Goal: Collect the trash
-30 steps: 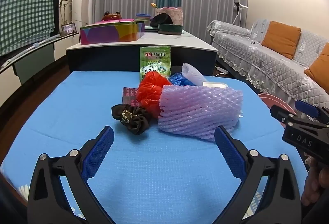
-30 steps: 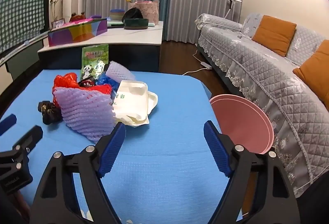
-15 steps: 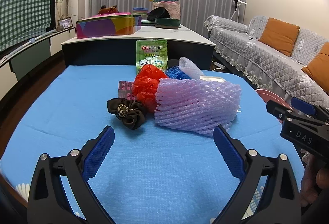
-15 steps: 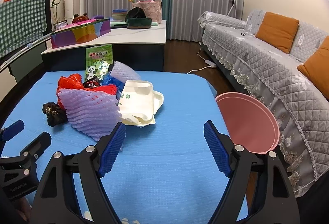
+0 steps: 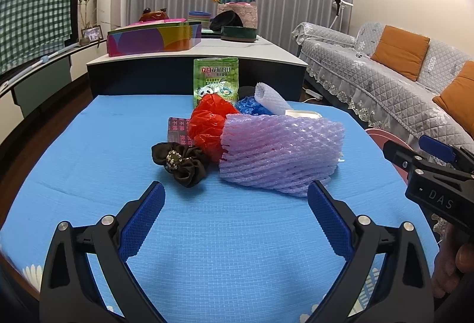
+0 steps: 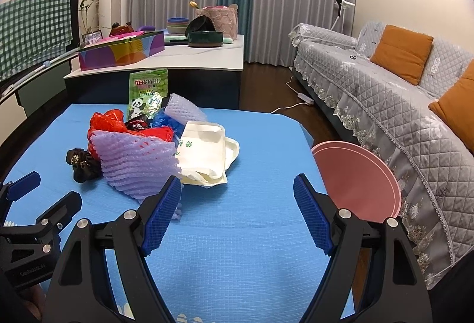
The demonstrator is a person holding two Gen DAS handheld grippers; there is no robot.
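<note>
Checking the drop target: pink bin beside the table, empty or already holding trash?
Cannot tell. The right wrist view shows only the pink bin's rim and smooth inner wall, with no trash on it; its bottom is hidden behind the table edge.

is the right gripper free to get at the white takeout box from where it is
Probably yes. The right gripper is open and empty, and the white takeout box lies ahead of it on the blue mat with bare mat between. Only the purple foam net crowds the box's left edge.
</note>
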